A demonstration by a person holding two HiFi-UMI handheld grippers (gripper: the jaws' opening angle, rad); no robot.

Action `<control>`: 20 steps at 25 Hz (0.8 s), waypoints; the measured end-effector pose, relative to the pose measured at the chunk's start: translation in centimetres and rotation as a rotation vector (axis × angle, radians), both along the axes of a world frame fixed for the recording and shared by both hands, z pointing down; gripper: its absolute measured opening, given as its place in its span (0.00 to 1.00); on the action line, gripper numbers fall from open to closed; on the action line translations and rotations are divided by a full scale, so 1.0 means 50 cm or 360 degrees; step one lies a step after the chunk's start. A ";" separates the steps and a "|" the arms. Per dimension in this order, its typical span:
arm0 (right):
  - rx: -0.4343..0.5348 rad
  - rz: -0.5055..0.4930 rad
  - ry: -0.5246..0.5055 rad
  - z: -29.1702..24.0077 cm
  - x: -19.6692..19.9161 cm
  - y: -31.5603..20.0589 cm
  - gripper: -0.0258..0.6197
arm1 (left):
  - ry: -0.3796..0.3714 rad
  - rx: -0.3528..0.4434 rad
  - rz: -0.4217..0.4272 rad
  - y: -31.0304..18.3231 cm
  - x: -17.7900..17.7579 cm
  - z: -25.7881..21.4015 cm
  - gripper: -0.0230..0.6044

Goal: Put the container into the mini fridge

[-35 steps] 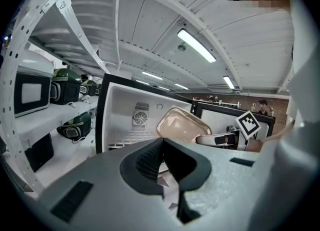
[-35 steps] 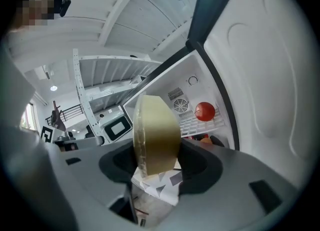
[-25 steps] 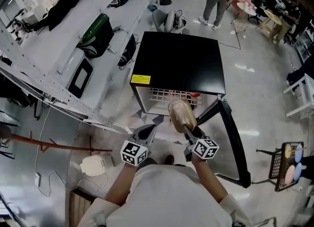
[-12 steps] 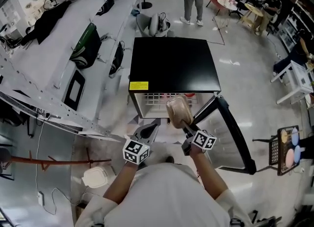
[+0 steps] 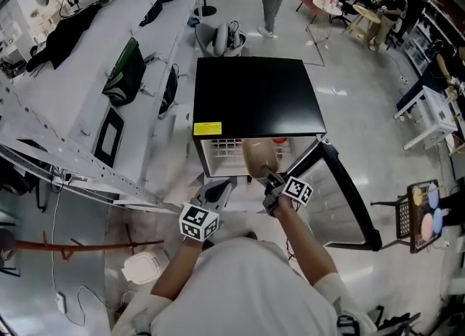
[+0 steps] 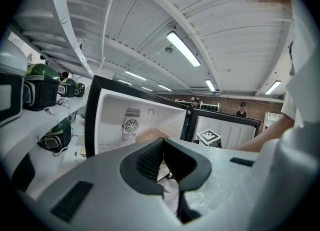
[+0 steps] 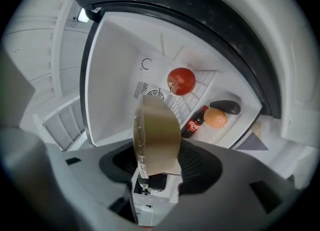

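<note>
1. Now the left gripper (image 5: 216,193) still hovers just in front of the mini fridge (image 5: 254,94), its jaws together and empty.
2. The right gripper (image 5: 270,180) has rolled and sunk toward the fridge's open front. Its jaws stand partly apart, clamped on the container (image 5: 259,156), which is held on edge at the opening.

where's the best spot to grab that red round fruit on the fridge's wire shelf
Probably across the widest middle of the red round fruit, fingers on either side, coming straight in through the open front of the black mini fridge: it is a smooth ball, and walls and top block other approaches.
</note>
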State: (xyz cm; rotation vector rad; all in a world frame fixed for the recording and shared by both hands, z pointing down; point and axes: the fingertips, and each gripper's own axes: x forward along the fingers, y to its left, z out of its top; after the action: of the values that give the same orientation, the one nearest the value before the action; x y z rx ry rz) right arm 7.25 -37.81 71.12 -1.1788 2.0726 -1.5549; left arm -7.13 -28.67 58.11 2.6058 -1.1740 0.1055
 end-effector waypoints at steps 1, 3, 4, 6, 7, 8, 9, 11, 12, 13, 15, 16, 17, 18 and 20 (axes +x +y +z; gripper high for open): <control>-0.0017 0.0018 -0.0022 0.008 -0.002 -0.006 0.39 | -0.0003 0.0000 -0.0004 -0.001 -0.006 0.001 0.04; -0.0053 0.0046 -0.0057 0.022 -0.007 -0.019 0.39 | -0.0007 0.0006 -0.0012 -0.003 -0.017 -0.002 0.04; -0.0071 0.0057 -0.0075 0.029 -0.011 -0.025 0.39 | -0.0008 0.0011 -0.0016 -0.004 -0.022 -0.005 0.04; -0.0107 0.0076 -0.0120 0.040 -0.018 -0.037 0.39 | -0.0010 0.0017 -0.0021 -0.008 -0.029 -0.009 0.04; -0.0123 0.0088 -0.0153 0.044 -0.021 -0.043 0.39 | -0.0011 0.0017 -0.0020 -0.009 -0.031 -0.008 0.04; -0.0139 0.0099 -0.0188 0.048 -0.024 -0.048 0.40 | -0.0013 0.0016 -0.0018 -0.010 -0.032 -0.006 0.04; -0.0151 0.0107 -0.0222 0.051 -0.027 -0.052 0.40 | -0.0014 0.0014 -0.0016 -0.010 -0.034 -0.004 0.04; -0.0174 0.0117 -0.0274 0.059 -0.035 -0.061 0.40 | -0.0014 0.0010 -0.0014 -0.010 -0.038 -0.001 0.04; -0.0188 0.0124 -0.0299 0.063 -0.039 -0.066 0.40 | -0.0014 0.0009 -0.0014 -0.010 -0.040 -0.001 0.04; -0.0206 0.0134 -0.0327 0.067 -0.042 -0.071 0.40 | -0.0014 0.0009 -0.0014 -0.011 -0.043 -0.001 0.04; -0.0247 0.0159 -0.0386 0.074 -0.048 -0.080 0.39 | -0.0016 0.0010 -0.0013 -0.012 -0.046 0.000 0.04; -0.0261 0.0169 -0.0414 0.078 -0.051 -0.085 0.40 | -0.0016 0.0010 -0.0013 -0.013 -0.048 0.000 0.04; -0.0270 0.0175 -0.0441 0.081 -0.053 -0.091 0.40 | -0.0017 0.0010 -0.0014 -0.013 -0.050 0.000 0.04; -0.0278 0.0178 -0.0465 0.085 -0.055 -0.098 0.40 | -0.0017 0.0010 -0.0017 -0.014 -0.052 0.000 0.04; -0.0293 0.0179 -0.0505 0.089 -0.059 -0.113 0.40 | -0.0017 0.0008 -0.0025 -0.016 -0.057 0.000 0.04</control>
State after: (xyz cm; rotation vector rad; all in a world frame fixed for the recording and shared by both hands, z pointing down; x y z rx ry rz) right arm 4.30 -43.48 75.58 -1.0086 1.6644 -1.7762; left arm -9.99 -29.48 58.11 2.6027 -1.1997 0.1141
